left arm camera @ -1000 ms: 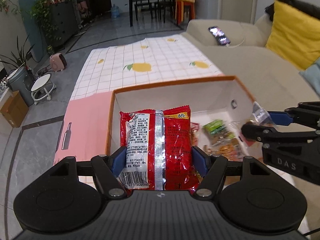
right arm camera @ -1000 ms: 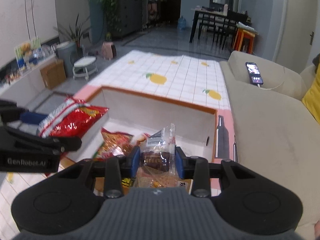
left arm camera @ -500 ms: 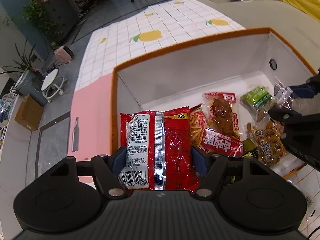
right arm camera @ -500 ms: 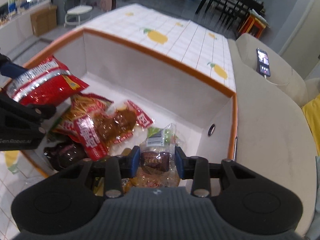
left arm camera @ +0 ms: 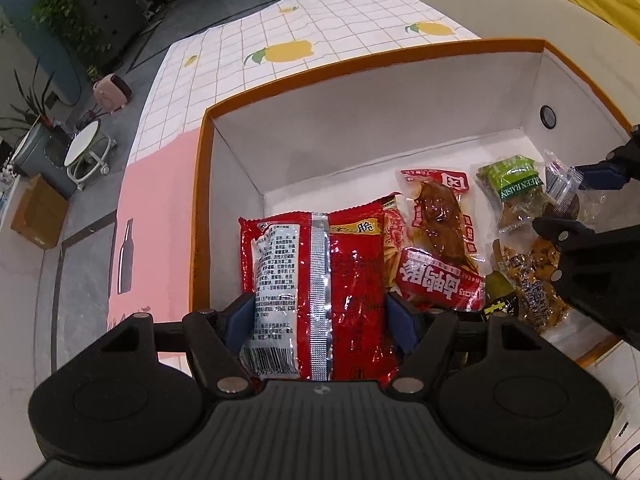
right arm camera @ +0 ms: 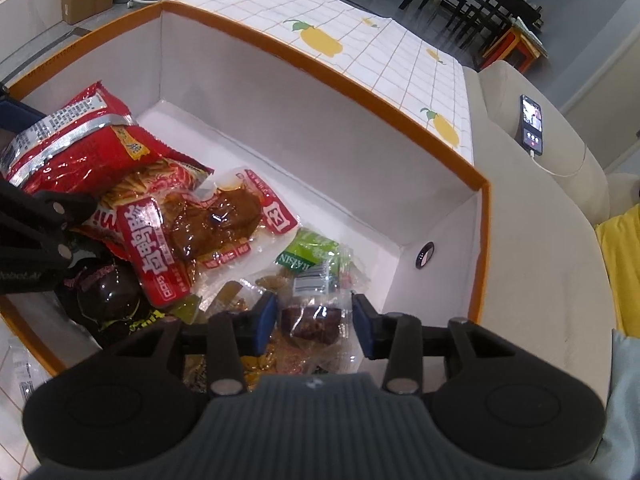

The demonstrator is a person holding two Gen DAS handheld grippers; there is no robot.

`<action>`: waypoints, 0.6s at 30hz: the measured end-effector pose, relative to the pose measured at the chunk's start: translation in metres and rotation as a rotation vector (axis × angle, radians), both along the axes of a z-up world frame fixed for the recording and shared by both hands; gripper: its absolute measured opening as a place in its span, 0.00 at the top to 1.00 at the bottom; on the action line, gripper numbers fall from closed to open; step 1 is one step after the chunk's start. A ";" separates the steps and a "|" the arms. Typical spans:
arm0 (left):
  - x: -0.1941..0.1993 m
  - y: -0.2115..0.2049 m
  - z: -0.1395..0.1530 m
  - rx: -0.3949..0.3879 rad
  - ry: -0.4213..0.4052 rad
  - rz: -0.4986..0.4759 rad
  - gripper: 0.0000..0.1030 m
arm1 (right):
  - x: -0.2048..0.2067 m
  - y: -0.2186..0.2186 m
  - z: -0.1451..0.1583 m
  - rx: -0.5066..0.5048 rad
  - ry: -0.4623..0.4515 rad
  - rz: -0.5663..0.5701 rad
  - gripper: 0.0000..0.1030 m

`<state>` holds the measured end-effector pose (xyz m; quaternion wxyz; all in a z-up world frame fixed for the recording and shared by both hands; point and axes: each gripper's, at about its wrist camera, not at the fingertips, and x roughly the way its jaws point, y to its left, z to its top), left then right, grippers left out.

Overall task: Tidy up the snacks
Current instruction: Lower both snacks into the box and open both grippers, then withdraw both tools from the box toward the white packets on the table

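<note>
Left gripper [left arm camera: 318, 312]: both blue pads pressed against the sides of a red snack bag [left arm camera: 320, 292], back face up with barcode and silver seam showing. The bag hangs over the near-left corner of the orange-rimmed white box [left arm camera: 360, 148].

Right gripper [right arm camera: 314, 322]: pads sit slightly wider than the small clear-wrapped dark snack [right arm camera: 314, 320] between them. The left pad seems to touch the wrapper; a gap shows at the right pad, so I cannot tell whether the grip is firm. The packet is low over the near-right part of the box.

Box contents: a red-labelled vacuum pack of braised meat [right arm camera: 218, 226] near the middle, a green raisin packet [right arm camera: 310, 256] to its right, a striped snack-stick bag [right arm camera: 156, 182] partly under the red bag, and a dark round packet [right arm camera: 106, 294] near left.

The box stands on a lemon-print grid cloth [left arm camera: 320, 28]. A phone [right arm camera: 531, 125] lies on the beige sofa at far right.
</note>
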<state>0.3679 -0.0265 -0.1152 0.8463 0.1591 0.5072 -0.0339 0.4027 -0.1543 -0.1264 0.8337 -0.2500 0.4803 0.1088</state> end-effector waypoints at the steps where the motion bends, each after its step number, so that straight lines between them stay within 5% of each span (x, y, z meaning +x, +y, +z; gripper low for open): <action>1: -0.001 -0.001 0.000 -0.005 0.006 -0.010 0.19 | 0.000 0.001 -0.001 -0.005 0.001 0.001 0.62; 13: -0.013 0.000 0.018 -0.029 -0.041 -0.028 0.16 | -0.006 -0.003 0.012 -0.004 0.005 0.005 0.50; 15: -0.015 0.001 0.025 -0.036 -0.053 -0.027 0.16 | -0.009 -0.004 0.019 0.014 0.002 0.003 0.38; 18: -0.020 0.001 0.036 -0.045 -0.074 -0.014 0.16 | -0.012 -0.005 0.031 0.026 0.004 0.003 0.33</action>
